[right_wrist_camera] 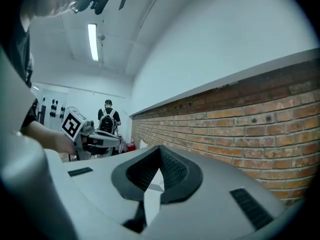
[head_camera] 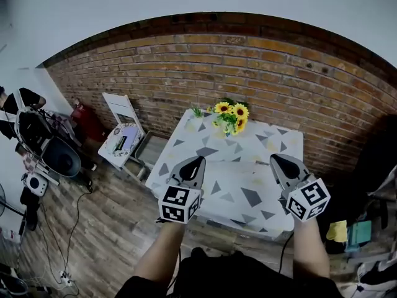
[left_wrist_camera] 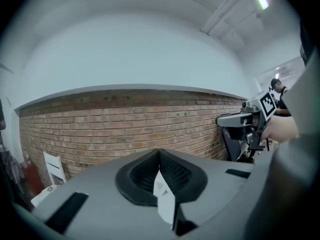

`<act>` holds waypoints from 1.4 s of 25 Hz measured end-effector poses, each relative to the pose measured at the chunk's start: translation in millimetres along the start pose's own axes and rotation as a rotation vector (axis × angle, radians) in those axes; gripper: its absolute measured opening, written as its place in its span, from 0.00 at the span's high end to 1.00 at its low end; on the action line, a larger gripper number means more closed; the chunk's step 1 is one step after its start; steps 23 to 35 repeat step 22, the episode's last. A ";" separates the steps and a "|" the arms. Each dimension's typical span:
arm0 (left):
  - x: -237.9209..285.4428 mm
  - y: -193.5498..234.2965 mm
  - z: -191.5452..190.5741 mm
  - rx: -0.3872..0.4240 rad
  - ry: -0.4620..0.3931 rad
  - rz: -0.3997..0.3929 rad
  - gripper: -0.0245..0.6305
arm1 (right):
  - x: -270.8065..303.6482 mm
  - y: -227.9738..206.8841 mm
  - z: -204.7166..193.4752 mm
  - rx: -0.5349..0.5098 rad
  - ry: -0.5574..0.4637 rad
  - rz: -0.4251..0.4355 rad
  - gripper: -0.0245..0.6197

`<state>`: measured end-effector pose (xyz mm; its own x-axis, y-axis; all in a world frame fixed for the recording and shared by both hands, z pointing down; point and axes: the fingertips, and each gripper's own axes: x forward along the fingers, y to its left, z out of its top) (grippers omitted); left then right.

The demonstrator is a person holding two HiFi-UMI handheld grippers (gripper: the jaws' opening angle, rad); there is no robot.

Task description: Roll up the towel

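Observation:
The towel (head_camera: 239, 166), white with grey triangles, lies spread over the table in the head view. Both grippers are raised above its near part. My left gripper (head_camera: 200, 161) is shut, and a sliver of the patterned towel (left_wrist_camera: 165, 200) shows pinched between its pads. My right gripper (head_camera: 275, 159) is shut too, with a strip of the same towel (right_wrist_camera: 150, 200) caught between its pads. Each gripper points about level at the brick wall. The right gripper (left_wrist_camera: 241, 119) shows in the left gripper view, and the left gripper (right_wrist_camera: 94, 140) in the right gripper view.
A vase of sunflowers (head_camera: 231, 117) stands at the table's far edge by the brick wall (head_camera: 186, 67). A white folding chair (head_camera: 123, 136) stands left of the table. Equipment and cables (head_camera: 43, 160) crowd the floor at the left. A person with a backpack (right_wrist_camera: 108, 117) stands far off.

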<state>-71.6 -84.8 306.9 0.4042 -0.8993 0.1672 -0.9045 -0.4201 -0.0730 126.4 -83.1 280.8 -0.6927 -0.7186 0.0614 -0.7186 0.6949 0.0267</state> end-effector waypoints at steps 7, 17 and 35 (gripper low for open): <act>-11.6 20.3 -18.4 -0.063 0.007 -0.005 0.93 | 10.6 22.0 -9.9 0.012 0.024 -0.025 0.94; -7.5 -2.4 -18.4 -0.052 0.011 -0.017 0.93 | -16.1 30.5 -24.5 0.004 0.049 -0.005 0.94; -6.3 -37.9 -9.6 -0.025 0.001 -0.027 0.93 | -46.1 23.4 -30.5 0.014 0.035 0.019 0.94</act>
